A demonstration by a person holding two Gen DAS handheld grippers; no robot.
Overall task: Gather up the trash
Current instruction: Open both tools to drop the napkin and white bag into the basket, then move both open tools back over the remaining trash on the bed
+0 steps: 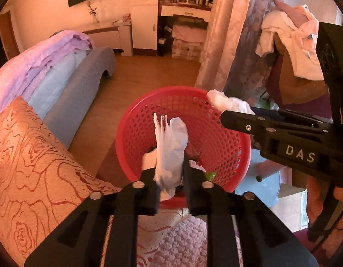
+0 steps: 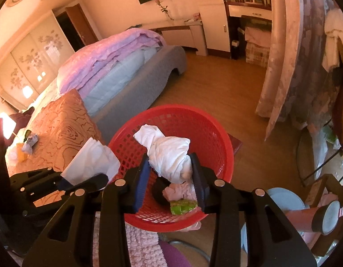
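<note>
A red mesh basket point(image 1: 149, 99) point(image 2: 224, 138) stands on the floor beside the bed. My left gripper point(image 1: 170, 173) hangs over its near rim, pads against a thin white tissue point(image 1: 171, 146) that sticks up between them. My right gripper point(image 2: 170, 158) is over the basket too, its blue pads point(image 2: 141, 184) on either side of a crumpled white tissue wad point(image 2: 171, 153) and touching it. Each gripper shows in the other's view: the right gripper point(image 1: 226, 114) comes in from the right, the left gripper point(image 2: 100, 178) from the left. In the basket lie a green wrapper point(image 2: 182, 207), pink scraps and something dark.
The bed with an orange patterned cover point(image 1: 26, 155) and lilac quilt point(image 2: 109, 55) runs along the left. A blue stool point(image 1: 258, 184) stands right of the basket. Curtains point(image 2: 282, 66) hang at the right. Small litter lies on the cover point(image 2: 29, 143). Open wooden floor point(image 2: 216, 84) lies beyond.
</note>
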